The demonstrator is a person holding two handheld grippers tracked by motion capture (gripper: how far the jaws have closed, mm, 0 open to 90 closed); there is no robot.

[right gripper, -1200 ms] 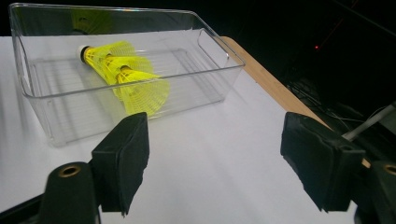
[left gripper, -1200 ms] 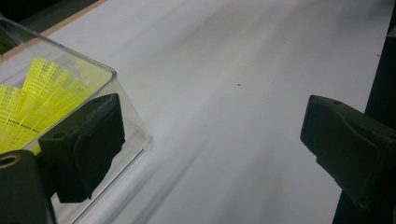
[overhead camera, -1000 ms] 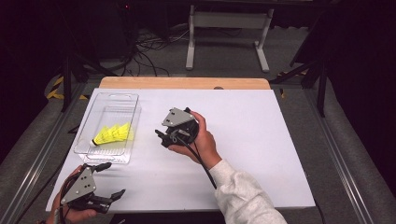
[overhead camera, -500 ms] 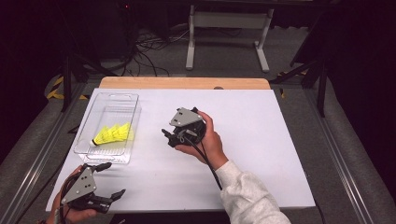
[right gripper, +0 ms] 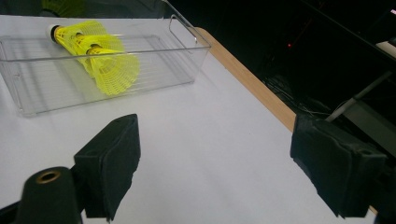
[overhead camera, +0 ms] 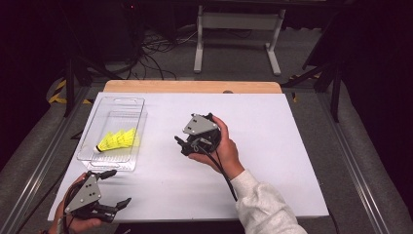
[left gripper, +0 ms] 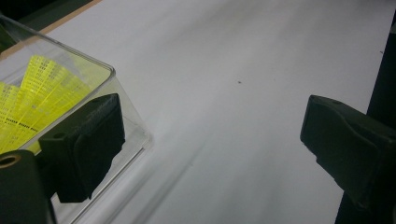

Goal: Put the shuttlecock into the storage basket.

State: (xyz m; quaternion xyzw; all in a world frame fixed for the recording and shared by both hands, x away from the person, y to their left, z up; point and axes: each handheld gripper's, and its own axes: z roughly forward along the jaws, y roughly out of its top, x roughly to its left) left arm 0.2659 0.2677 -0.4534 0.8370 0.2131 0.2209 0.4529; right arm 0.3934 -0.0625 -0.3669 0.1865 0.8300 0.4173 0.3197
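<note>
Found the yellow shuttlecocks [right gripper: 93, 51] lying on their sides inside the clear tray [overhead camera: 122, 99], toward its near end, at the left of the white counter [overhead camera: 272, 146]. Could not count them from above: skirts overlapped into one yellow patch. Made out at least two cork ends in the right gripper view, one skirt tucked over another, the far one partly hidden.

Saw the left tongs [overhead camera: 118, 187] at the near left corner of the counter, just in front of the tray, spread wide with nothing between. Noted in the left gripper view one jaw standing in front of the tray's near corner and covering part of the yellow mesh behind the plastic; could not tell whether that jaw touched the wall. Lost the other jaw partly past the right edge of that view. Glimpsed little of the hand beneath, cut off by the bottom of the high view.

Saw the right tongs [overhead camera: 181, 145] mid-counter, well apart from the tray, pointed toward it. Could not read their gap from above, tips dark and small under the grey plate. Judged them wide from the right gripper view: jaws just been opening, bare counter between, nothing gripped. Lost the sleeve at the bottom edge.
</note>
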